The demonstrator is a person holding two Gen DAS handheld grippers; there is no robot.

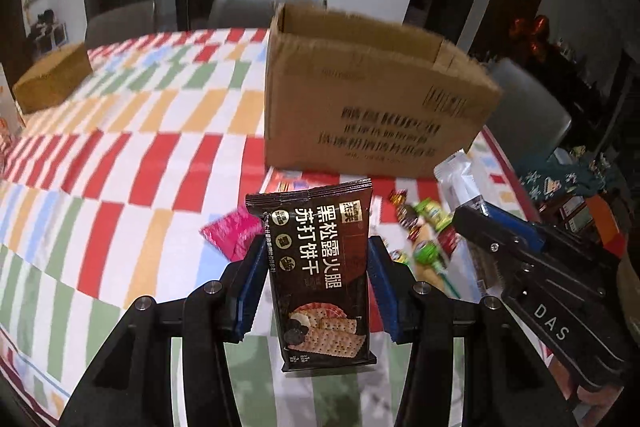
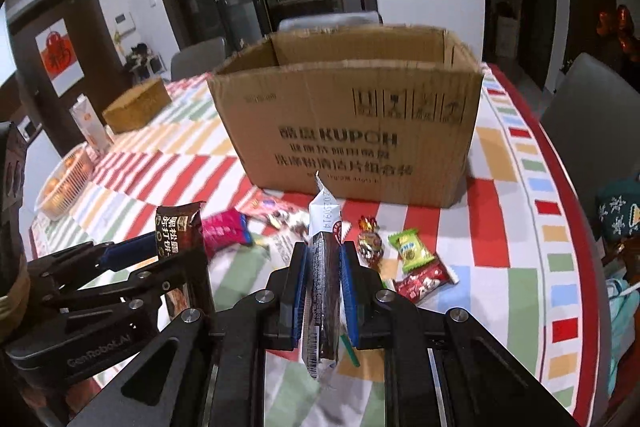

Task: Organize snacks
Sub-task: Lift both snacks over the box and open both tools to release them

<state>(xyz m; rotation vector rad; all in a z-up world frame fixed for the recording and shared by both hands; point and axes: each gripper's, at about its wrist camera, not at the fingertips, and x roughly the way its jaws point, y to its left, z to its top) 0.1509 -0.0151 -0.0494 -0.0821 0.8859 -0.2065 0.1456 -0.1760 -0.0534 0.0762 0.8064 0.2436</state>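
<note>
Both grippers tilted down toward the table, side by side, each with a snack clamped.

Left gripper (image 1: 318,287): roughly half-wide jaws pressed on the edges of a glossy dark cracker pack (image 1: 320,279), flat face to the camera, upright between the blue ribbed pads, top seam poking past the tips, bottom hanging below them. Lifted clear of the cloth.

Right gripper (image 2: 324,267): jaws nearly fully closed, pinched on a thin dark-and-white wrapped bar (image 2: 322,279), edge-on, crimped white tip sticking out beyond the fingertips.

Straight ahead of both sets of jaws: big open-topped cardboard box (image 2: 348,131), matte brown, corrugated, black print on the near wall, sitting on a striped tablecloth (image 1: 120,155) in red, green, orange and blue blocks.

Between the tips and the box, loose stuff on the cloth: crinkly pink packet (image 2: 226,233) just left of the right jaws, shiny foil candy (image 2: 370,239) and a green sachet (image 2: 410,251) just right of them, red wrapper (image 2: 424,281) beside that. Nothing sitting between the held snacks and the box's near wall apart from that scatter.

Farther off left: smaller closed brown box (image 1: 52,83), plastic tub of oranges (image 2: 66,183), carton (image 2: 88,127). Grey chairs (image 1: 264,7) behind the table.
</note>
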